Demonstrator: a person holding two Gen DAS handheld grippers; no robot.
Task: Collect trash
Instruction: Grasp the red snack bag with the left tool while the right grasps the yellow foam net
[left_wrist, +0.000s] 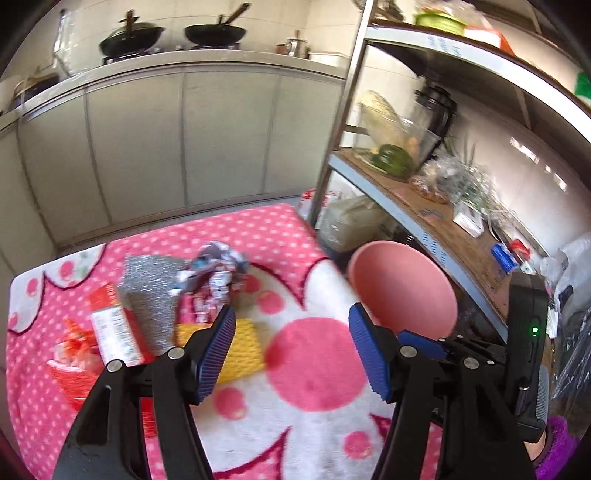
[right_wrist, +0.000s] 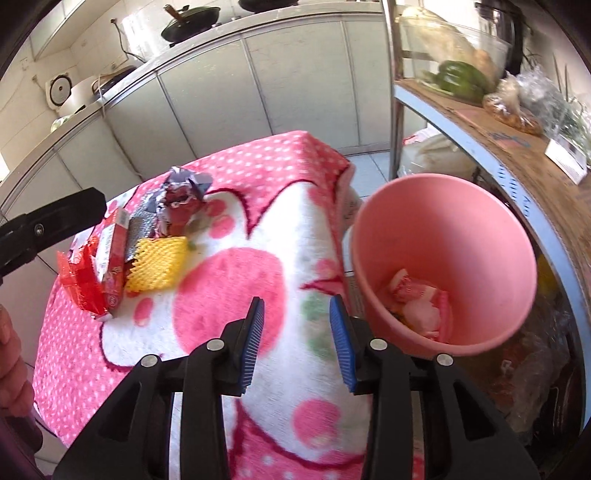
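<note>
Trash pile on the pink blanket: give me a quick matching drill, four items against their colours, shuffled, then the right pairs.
Items:
1. foam net
2. crinkled wrapper
3. bin
4. flat foil bag

Colours:
A. silver
B. pink
C. yellow
D. clear red

Pairs: 1-C, 2-D, 3-B, 4-A

The first, second and fourth lie together at the blanket's left side; the bin stands off its right edge with some scraps already inside.
</note>
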